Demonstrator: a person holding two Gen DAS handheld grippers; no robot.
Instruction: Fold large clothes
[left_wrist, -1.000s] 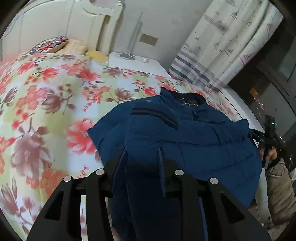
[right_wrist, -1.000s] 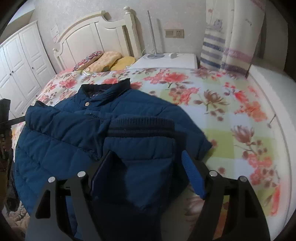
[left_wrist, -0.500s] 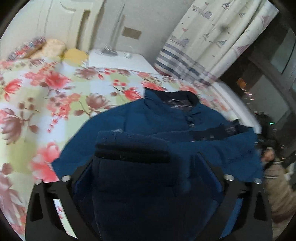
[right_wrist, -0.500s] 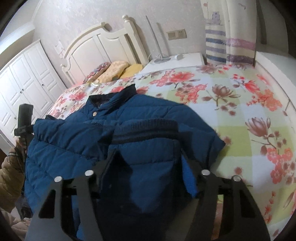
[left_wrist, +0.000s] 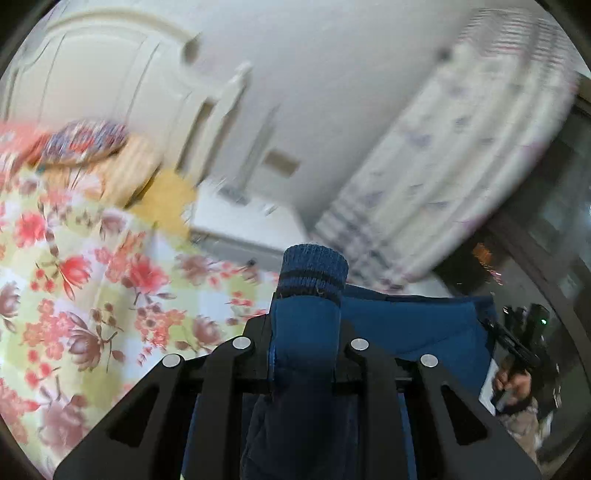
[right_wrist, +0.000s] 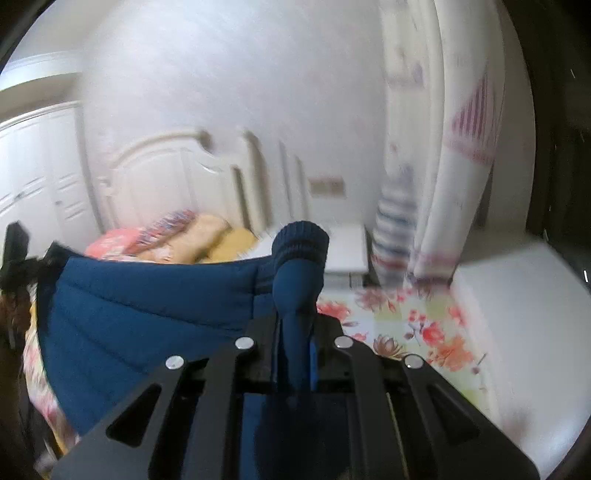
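Note:
A large dark blue padded jacket hangs lifted above the floral bed. My left gripper is shut on one sleeve, whose ribbed cuff sticks up past the fingers. My right gripper is shut on the other sleeve, its ribbed cuff standing above the jaws. The jacket body stretches to the left in the right wrist view. The other gripper and the hand holding it show at each view's edge.
The bed with a floral sheet lies below. Pillows rest at the white headboard. A white nightstand and striped curtain stand behind. White wardrobe doors are at the left.
Both grippers closed on the sleeves and rose, tilting upward. The jacket went from lying flat on the bed to hanging lifted between them.

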